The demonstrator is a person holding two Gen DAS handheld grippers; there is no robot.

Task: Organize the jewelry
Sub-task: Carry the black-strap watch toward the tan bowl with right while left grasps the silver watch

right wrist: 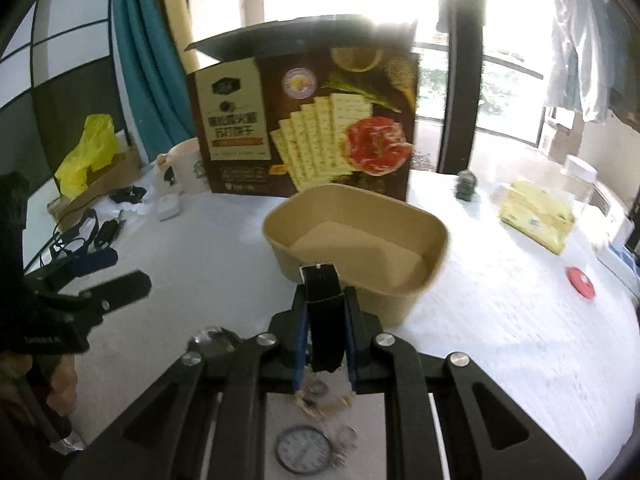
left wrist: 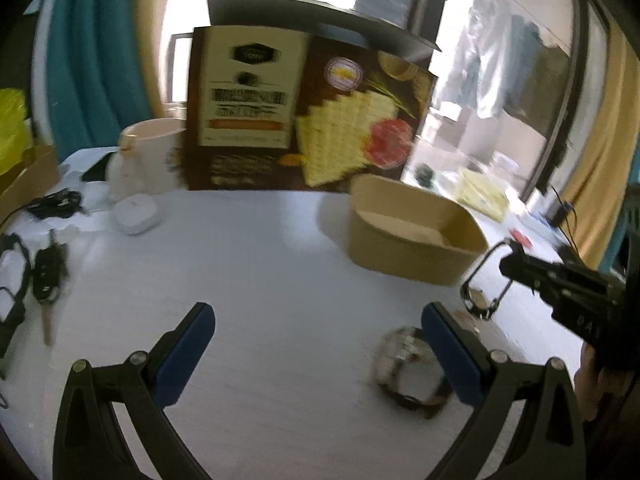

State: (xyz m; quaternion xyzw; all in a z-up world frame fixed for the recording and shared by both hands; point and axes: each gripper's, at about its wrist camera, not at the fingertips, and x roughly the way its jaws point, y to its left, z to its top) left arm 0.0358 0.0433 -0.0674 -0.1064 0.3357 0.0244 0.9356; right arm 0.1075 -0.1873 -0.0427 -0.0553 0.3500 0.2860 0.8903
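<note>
Between the closed right tongs (right wrist: 323, 354), a black-strapped wristwatch (right wrist: 322, 312) is gripped by its band, raised just short of the tan oval paper tub (right wrist: 436, 240), presumably for deposit. Beside the open left tongs (left wrist: 316, 356), a brown-banded watch (left wrist: 408, 364) is left on the white bench (left wrist: 260, 264).

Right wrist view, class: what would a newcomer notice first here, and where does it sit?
The big cracker box stands at the back of the white table, with the tan paper tub just before it. Nearest, the right gripper pinches a black watch strap; the left gripper is open.
</note>
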